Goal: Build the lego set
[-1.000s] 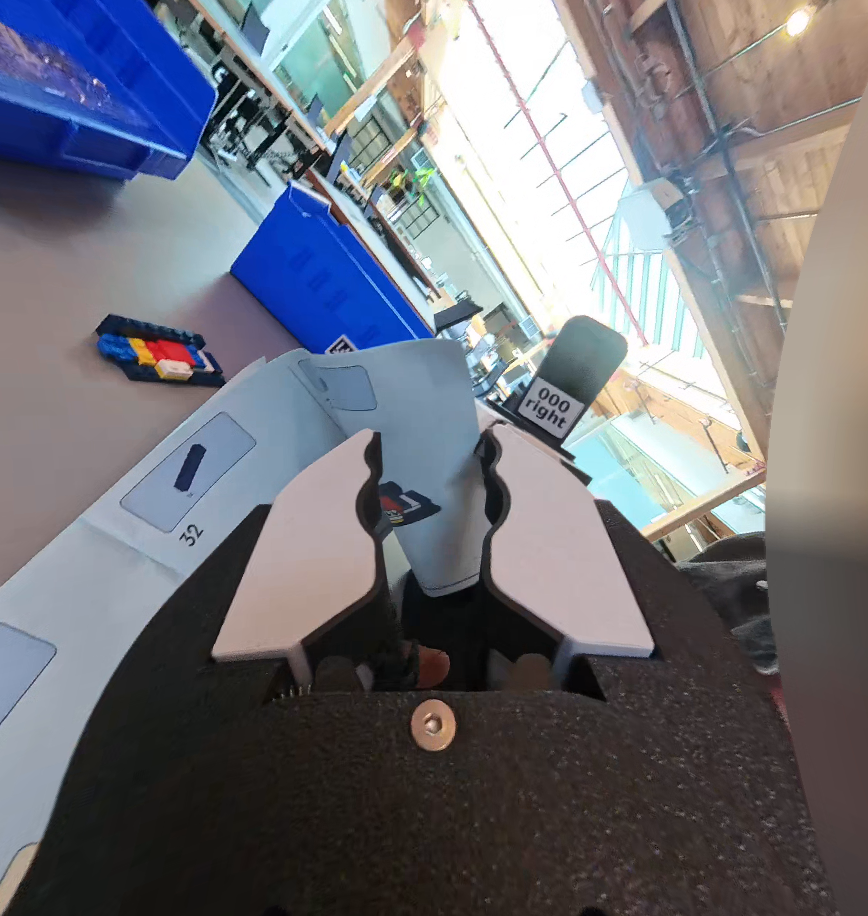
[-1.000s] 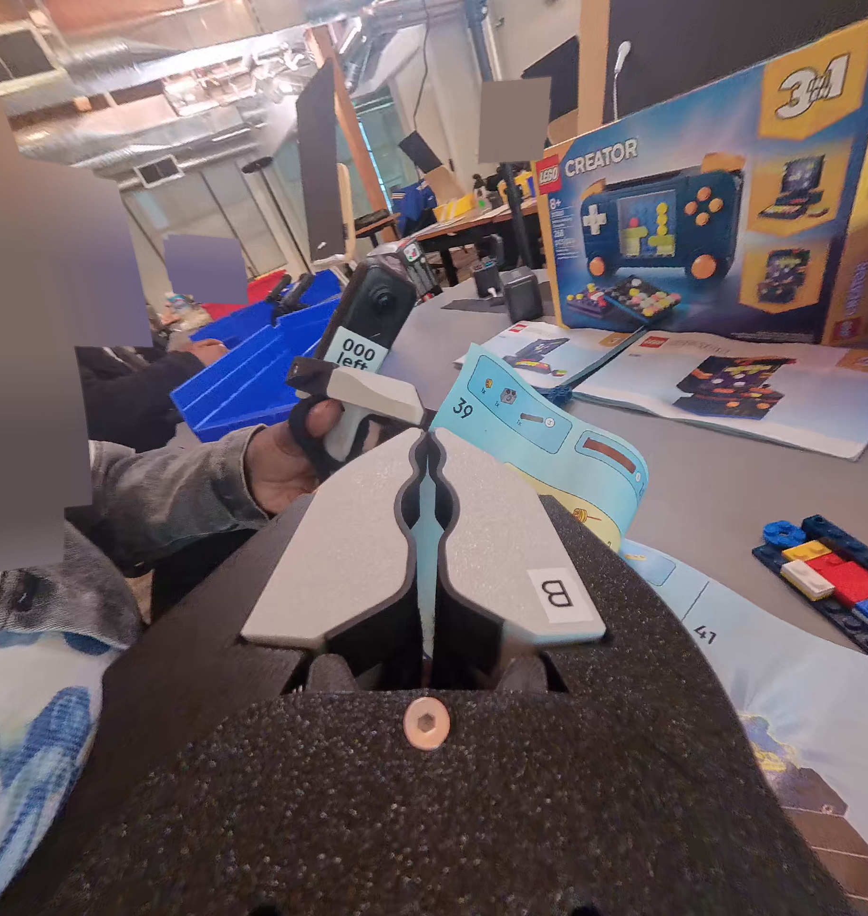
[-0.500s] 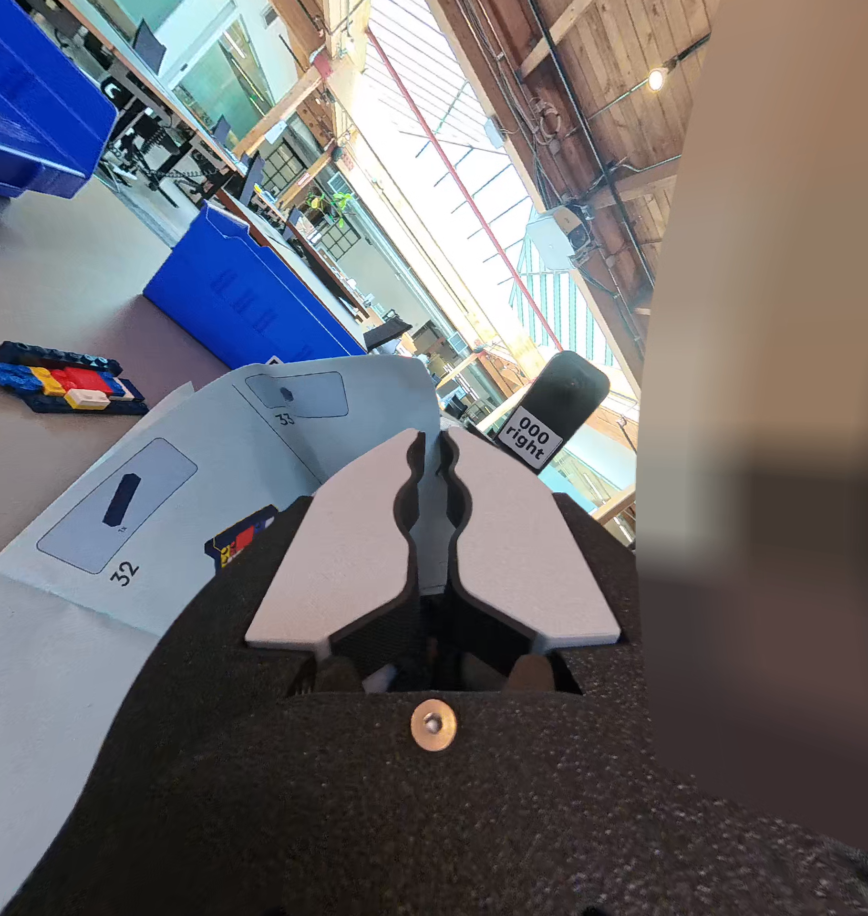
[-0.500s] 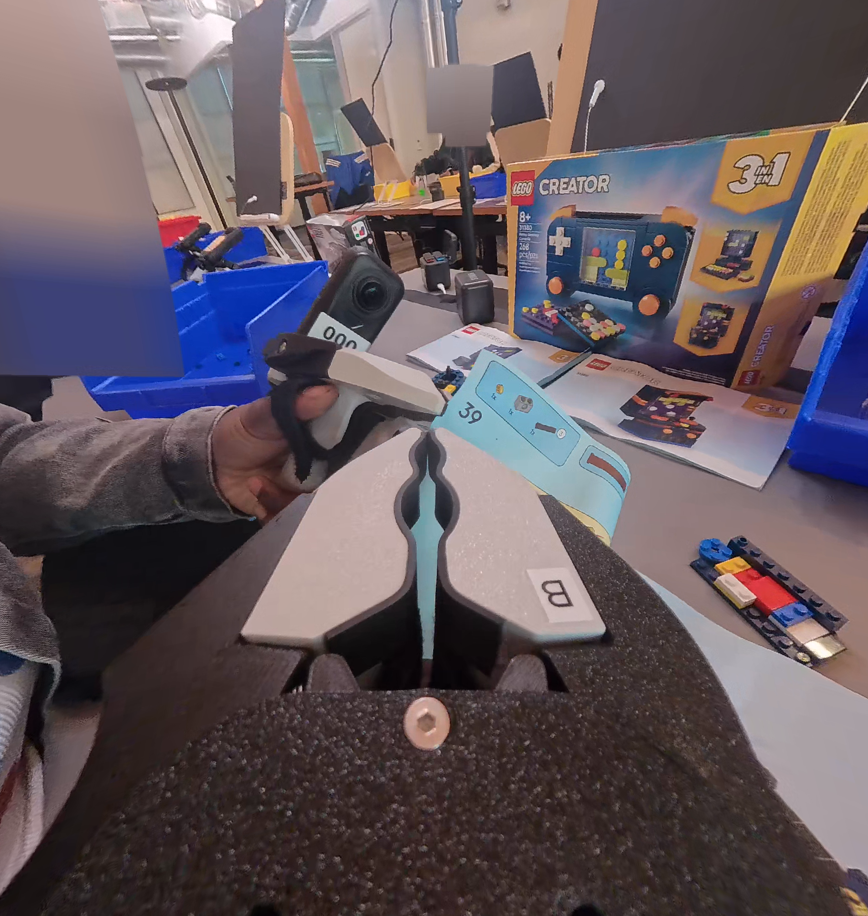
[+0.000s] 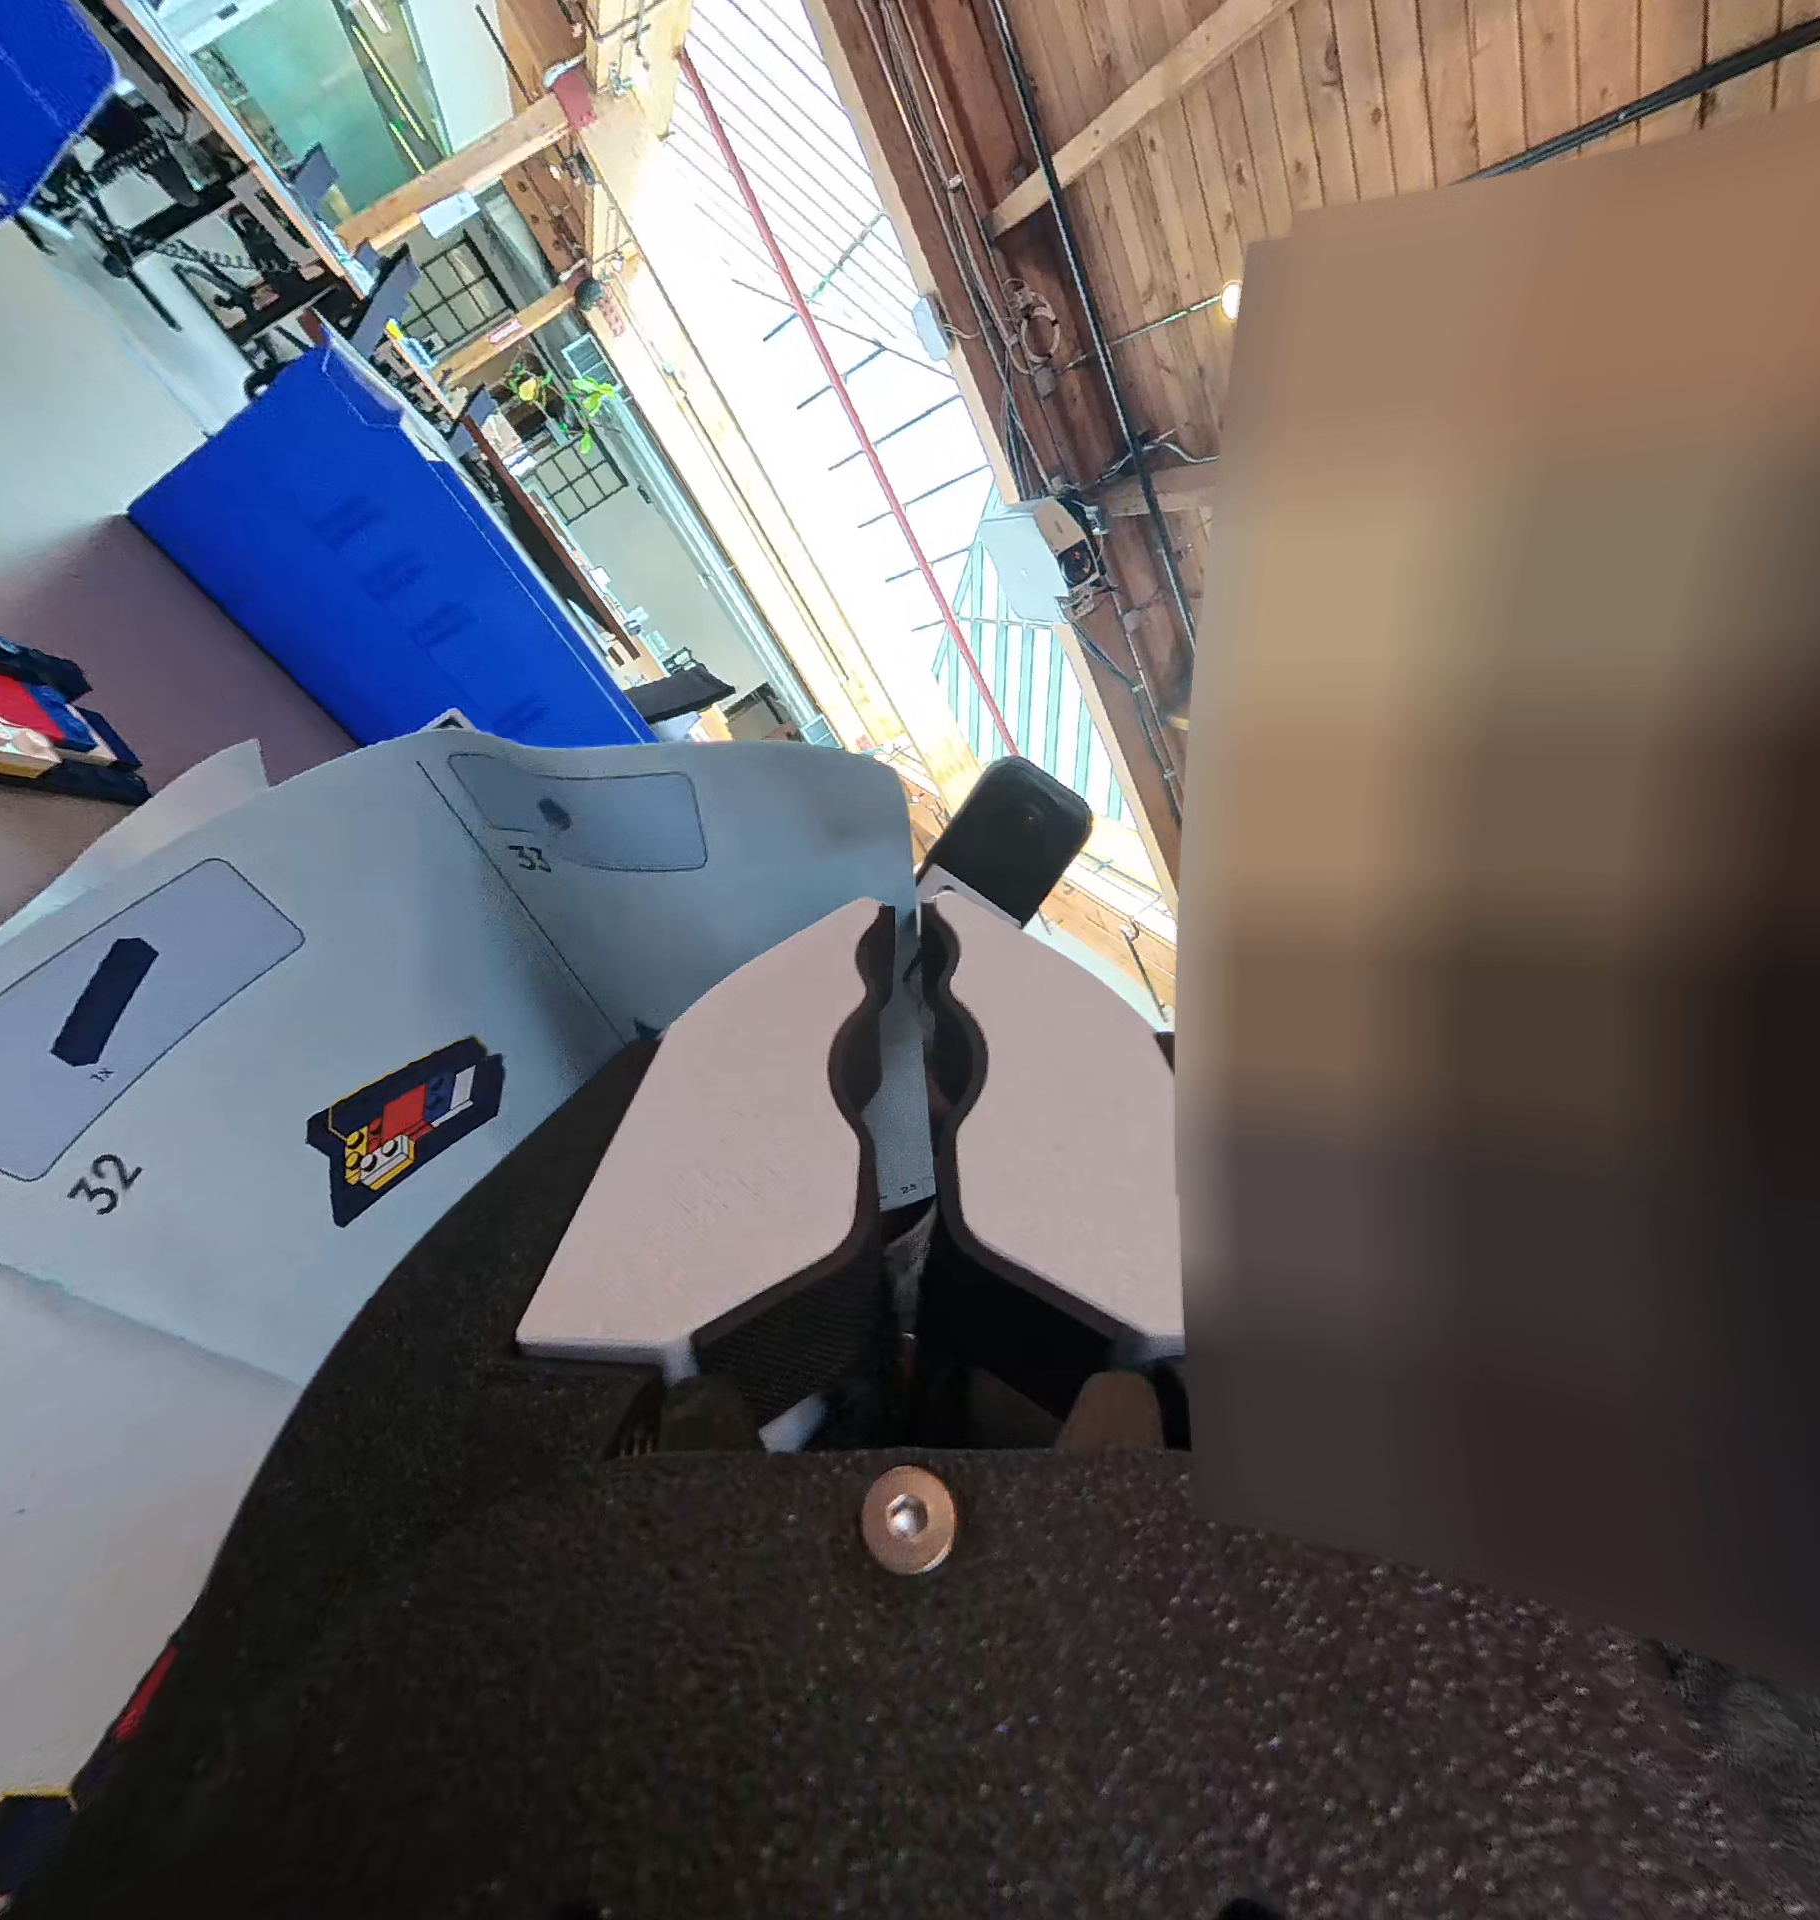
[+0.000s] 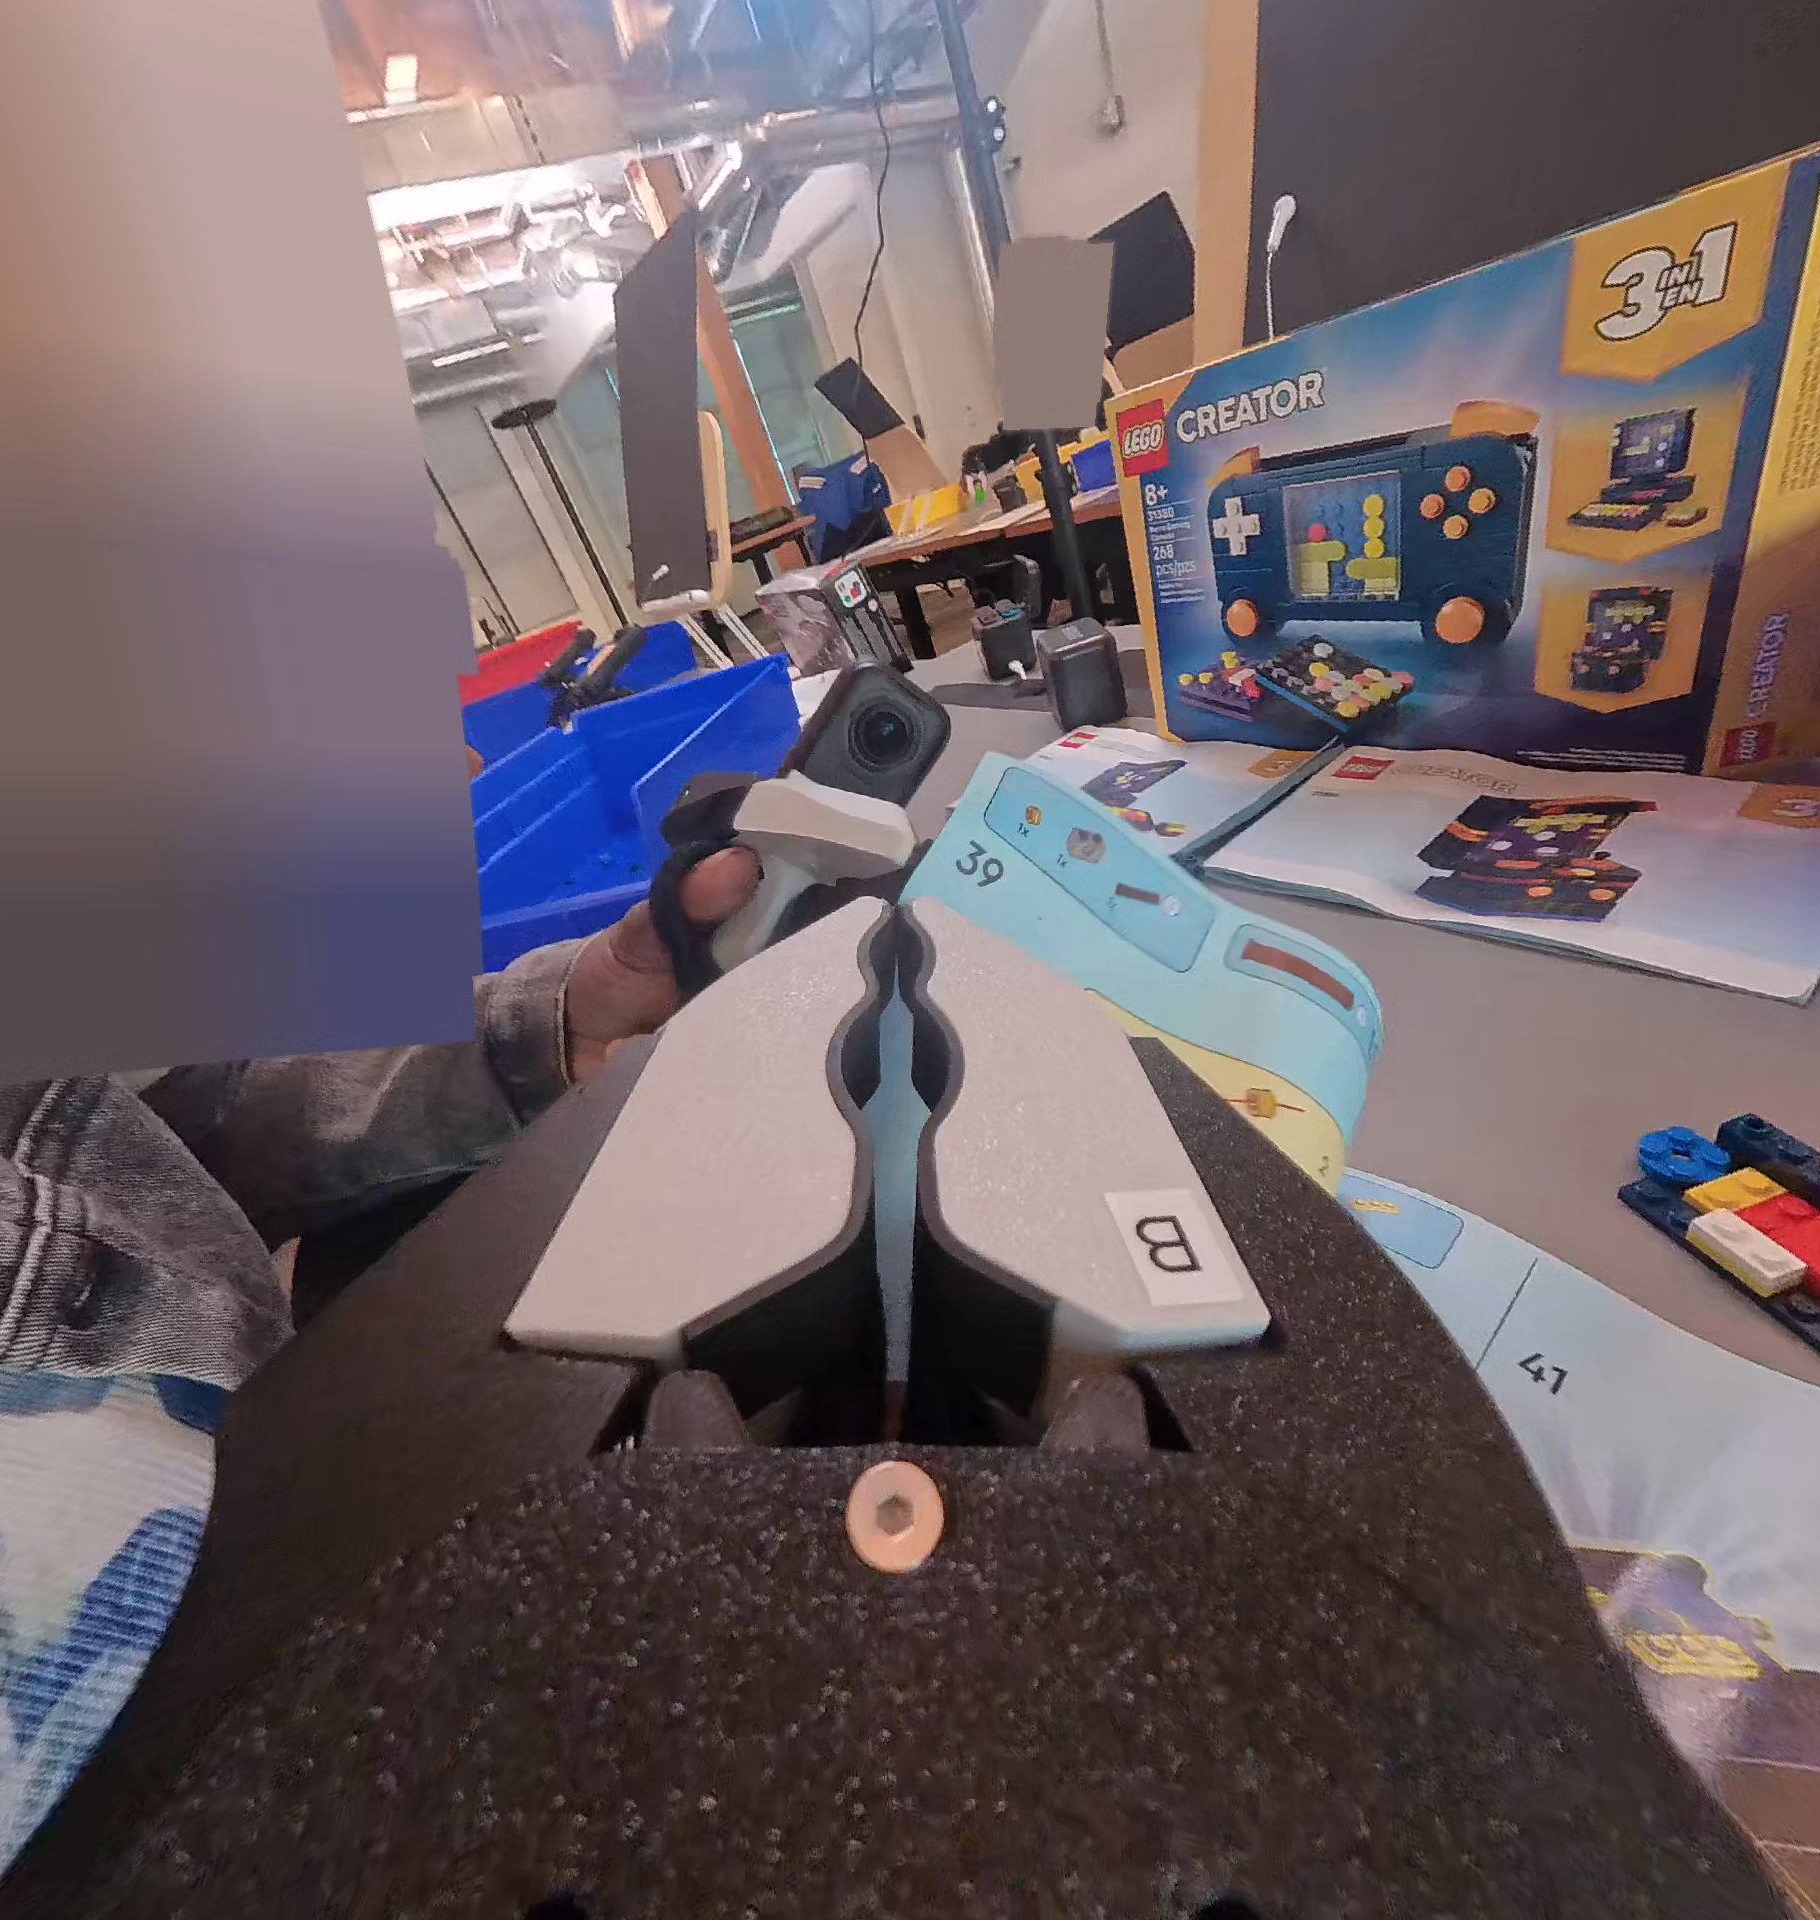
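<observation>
Both grippers pinch pages of one open instruction booklet (image 6: 1186, 935), lifting them off the grey worktop (image 6: 1571, 1049), probably to turn or separate leaves. The left gripper (image 5: 908, 935) has its jaws nearly closed on the edge of a pale blue page (image 5: 594, 935); the right gripper (image 6: 898, 920) has its jaws shut on a light blue sheet that curls away to its right. Printed step numbers and part diagrams show on the pages. A part-built brick plate (image 6: 1758, 1226) lies on the worktop nearby. Behind stand a printed toy-set box (image 6: 1457, 540), 2 more booklets (image 6: 1571, 862) and blue bins (image 6: 615, 790).
</observation>
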{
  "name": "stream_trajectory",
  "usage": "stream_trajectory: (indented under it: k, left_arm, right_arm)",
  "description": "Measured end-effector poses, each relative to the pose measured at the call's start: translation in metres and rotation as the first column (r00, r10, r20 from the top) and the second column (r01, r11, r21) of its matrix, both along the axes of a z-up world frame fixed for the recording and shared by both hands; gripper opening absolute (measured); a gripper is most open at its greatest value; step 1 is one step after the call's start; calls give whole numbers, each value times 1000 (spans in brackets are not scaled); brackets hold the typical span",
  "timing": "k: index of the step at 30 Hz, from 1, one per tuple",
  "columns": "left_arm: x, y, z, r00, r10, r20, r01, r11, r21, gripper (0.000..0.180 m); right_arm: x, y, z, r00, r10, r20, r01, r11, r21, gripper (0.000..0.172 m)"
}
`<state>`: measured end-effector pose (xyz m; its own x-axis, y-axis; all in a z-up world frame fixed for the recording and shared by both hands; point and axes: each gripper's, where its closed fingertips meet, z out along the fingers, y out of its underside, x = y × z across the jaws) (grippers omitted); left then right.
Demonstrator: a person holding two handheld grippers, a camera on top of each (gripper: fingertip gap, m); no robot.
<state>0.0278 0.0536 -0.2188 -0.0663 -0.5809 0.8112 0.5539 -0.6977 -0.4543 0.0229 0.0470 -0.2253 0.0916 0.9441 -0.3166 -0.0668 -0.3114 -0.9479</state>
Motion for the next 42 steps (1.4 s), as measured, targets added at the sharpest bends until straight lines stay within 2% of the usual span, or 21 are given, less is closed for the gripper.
stream_trajectory:
  k: [13, 25, 37, 39, 41, 42]
  left_arm:
    - [0, 2, -5, 999, 12, -38, -11, 1000, 5, 7]
    - [2, 0, -7, 996, 23, -82, -21, 999, 34, 0]
    - [1, 1, -10, 992, 39, -116, -33, 998, 47, 0]
    - [-2, 5, -14, 987, 64, -147, -58, 997, 42, 9]
    - [-3, 7, -17, 982, 67, -178, -60, 997, 41, 35]
    - [-2, 7, -17, 979, 65, -195, -57, 997, 47, 40]
  right_arm:
    - [-1, 1, -5, 999, -14, 29, 13, 999, 37, 0]
    - [-3, -1, -9, 995, 87, -53, -94, 984, -151, 0]
    - [-1, 2, -11, 992, 98, -74, -111, 976, -190, 0]
    - [-2, 0, -12, 993, 106, -61, -115, 977, -177, 0]
    - [-3, -2, -15, 993, 112, -41, -118, 979, -165, 0]
    - [-4, -3, -17, 993, 117, -23, -119, 980, -156, 0]
